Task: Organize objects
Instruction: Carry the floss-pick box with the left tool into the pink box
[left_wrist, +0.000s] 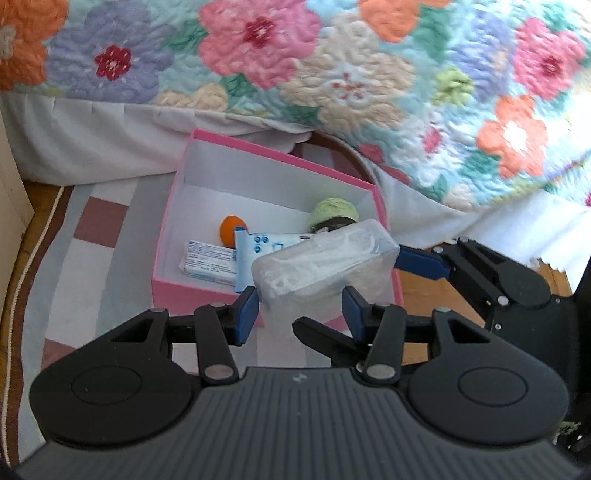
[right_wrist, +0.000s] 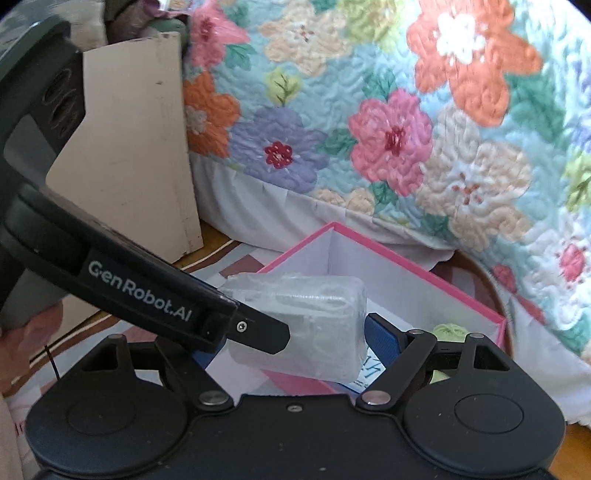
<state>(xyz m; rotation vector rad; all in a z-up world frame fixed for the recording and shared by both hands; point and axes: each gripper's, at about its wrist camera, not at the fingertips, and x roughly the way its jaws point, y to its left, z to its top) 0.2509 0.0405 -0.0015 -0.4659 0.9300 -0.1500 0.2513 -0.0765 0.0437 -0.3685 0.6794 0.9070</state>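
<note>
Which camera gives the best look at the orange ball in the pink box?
The left wrist view: the orange ball lies in plain sight inside the pink box. The right wrist view does not show it.

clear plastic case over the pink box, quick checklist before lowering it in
1. Left tongs pads on the clear plastic case: ok.
2. Right tongs grip on it: cannot tell, near finger hidden.
3. Case over the pink box opening: ok.
4. Bare floor inside the box: ok, at the back.
5. Contents below: not ok, paper packets, orange ball and green yarn ball lie close.
</note>
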